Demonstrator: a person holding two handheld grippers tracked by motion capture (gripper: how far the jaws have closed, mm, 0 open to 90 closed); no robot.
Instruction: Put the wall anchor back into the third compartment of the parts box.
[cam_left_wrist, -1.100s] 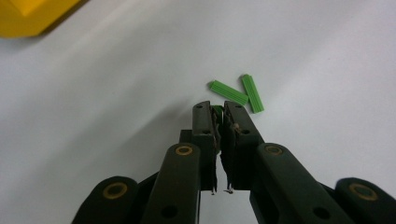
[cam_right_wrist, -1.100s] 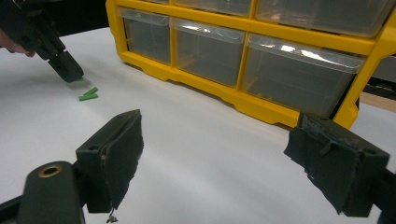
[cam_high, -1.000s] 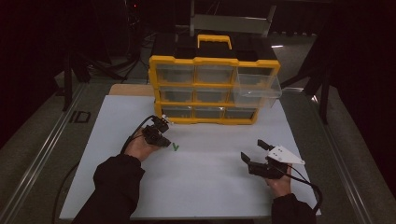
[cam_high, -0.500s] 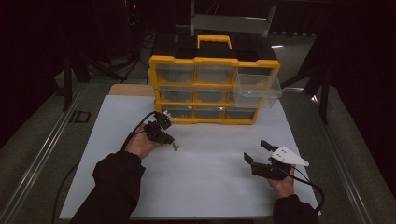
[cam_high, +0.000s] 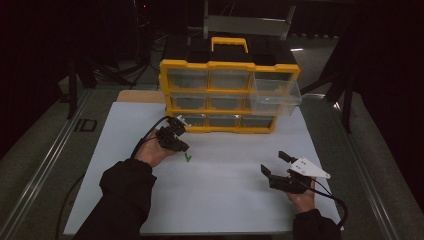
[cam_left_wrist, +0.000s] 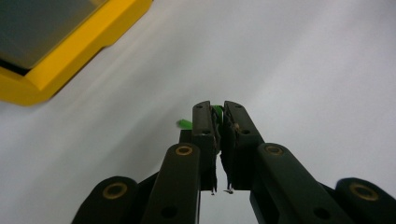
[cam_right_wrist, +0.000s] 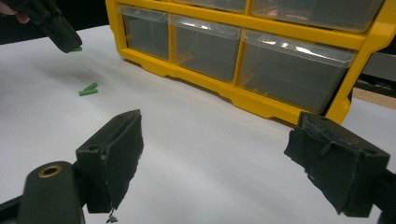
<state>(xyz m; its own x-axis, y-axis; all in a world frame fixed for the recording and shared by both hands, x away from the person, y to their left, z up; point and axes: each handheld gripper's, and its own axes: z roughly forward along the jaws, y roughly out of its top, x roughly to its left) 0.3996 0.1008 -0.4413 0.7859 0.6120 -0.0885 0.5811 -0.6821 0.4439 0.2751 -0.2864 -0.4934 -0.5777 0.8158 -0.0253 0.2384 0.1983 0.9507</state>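
- Left gripper (cam_high: 181, 141): held low over the white worktop (cam_high: 225, 190), jaws pressed together on a small green piece (cam_left_wrist: 216, 110) pinched at their tips; a green end (cam_left_wrist: 185, 123) pokes out beside the left jaw in the left gripper view.
- Loose green piece (cam_high: 188, 158): lies on the worktop just below and beside the left gripper's tips, apart from them; in the right gripper view it sits far ahead to the left (cam_right_wrist: 88, 89).
- Yellow drawer cabinet (cam_high: 230, 95): stands just beyond the left gripper, and ahead of the right gripper; one clear drawer (cam_high: 276, 96) at its right side is pulled out.
- Right gripper (cam_high: 276, 164): jaws spread wide apart, nothing between them, hovering over bare worktop.
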